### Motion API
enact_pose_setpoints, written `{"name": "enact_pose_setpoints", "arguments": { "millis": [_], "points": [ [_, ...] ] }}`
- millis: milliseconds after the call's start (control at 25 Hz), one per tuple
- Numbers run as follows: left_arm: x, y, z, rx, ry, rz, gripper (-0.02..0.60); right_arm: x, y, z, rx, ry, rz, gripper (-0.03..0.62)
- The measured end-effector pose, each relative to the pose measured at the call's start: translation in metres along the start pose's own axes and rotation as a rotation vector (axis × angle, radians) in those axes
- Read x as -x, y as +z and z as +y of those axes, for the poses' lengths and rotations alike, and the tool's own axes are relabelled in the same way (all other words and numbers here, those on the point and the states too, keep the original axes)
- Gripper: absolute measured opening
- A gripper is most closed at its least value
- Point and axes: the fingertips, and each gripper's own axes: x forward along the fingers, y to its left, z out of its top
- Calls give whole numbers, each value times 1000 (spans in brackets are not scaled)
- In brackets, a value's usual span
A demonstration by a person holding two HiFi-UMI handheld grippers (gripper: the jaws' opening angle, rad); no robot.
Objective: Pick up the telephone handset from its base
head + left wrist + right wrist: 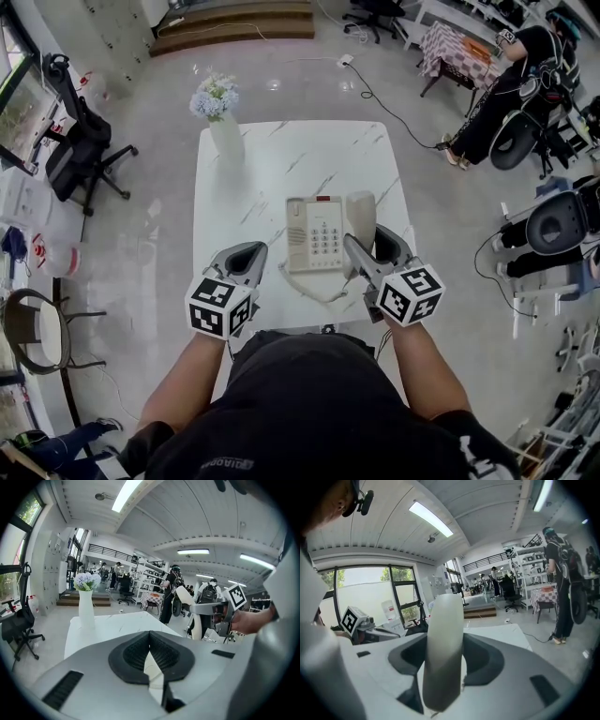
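Two tools show: the right tool (367, 246) pinches the handset (360, 208) mid-shaft, upright, just right of its base (314, 234) near the counter's (272, 159) near edge. The left tool (246, 258) is pressed together, empty. The handset is probably light, rigid, slick plastic, and its coiled cord (319, 292) may tug.

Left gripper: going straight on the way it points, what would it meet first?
Likely nothing: the left gripper points out over bare table, with the vase left of its line. Height above the table is unclear.
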Motion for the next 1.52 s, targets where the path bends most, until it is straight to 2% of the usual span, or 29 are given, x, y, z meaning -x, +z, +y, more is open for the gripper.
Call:
{"name": "enact_pose_setpoints", "arguments": {
  "millis": [480, 1520],
  "points": [
    [7, -3, 0, 5, 6, -5, 3, 20, -20, -3, -8, -10, -2, 222],
    [9, 3, -3, -15, -2, -10, 3, 13, -24, 0, -9, 0, 8, 224]
  ]
}}
